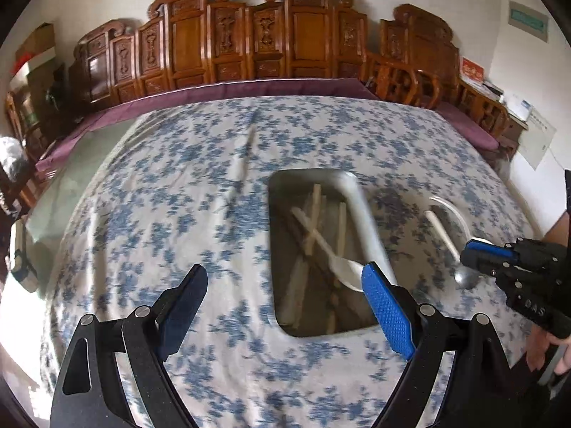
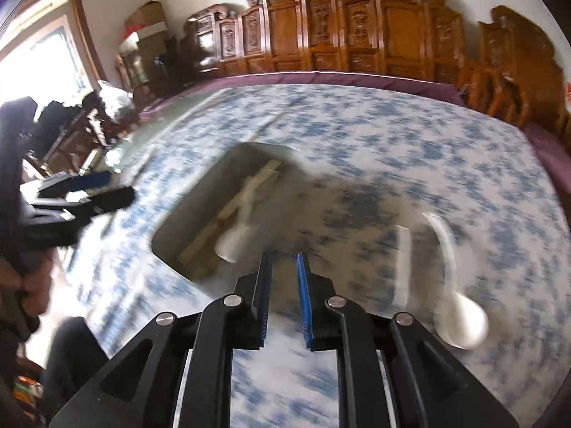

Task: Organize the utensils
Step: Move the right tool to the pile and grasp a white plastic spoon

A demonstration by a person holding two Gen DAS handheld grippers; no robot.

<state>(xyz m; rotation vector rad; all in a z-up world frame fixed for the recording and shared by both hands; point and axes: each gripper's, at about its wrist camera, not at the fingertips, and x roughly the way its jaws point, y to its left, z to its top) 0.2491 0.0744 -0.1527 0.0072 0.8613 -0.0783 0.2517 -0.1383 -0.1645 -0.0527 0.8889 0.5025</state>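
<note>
A metal tray point(image 1: 273, 235) point(image 2: 214, 185) lies on the blue-flowered cloth and holds several chopsticks point(image 1: 314, 214) point(image 2: 228, 214) and a white spoon point(image 1: 342, 267) point(image 2: 232, 246). My left gripper point(image 1: 285, 269) point(image 2: 119, 185) hovers wide open over the tray's near end with nothing between its pads. To the right of the tray lie a metal spoon point(image 1: 464, 278) with a white handle point(image 2: 403, 260) and a white spoon point(image 2: 460, 321). My right gripper point(image 2: 283, 255) point(image 1: 467, 253) hangs just above these two, its jaws a narrow gap apart and holding nothing.
The cloth-covered table point(image 1: 178, 196) stretches far to the left and back. Carved wooden chairs point(image 1: 249, 42) line its far side. A pale streak point(image 1: 241, 167) lies on the cloth beyond the tray, too blurred to name. A person's hand point(image 2: 32, 278) holds the left gripper.
</note>
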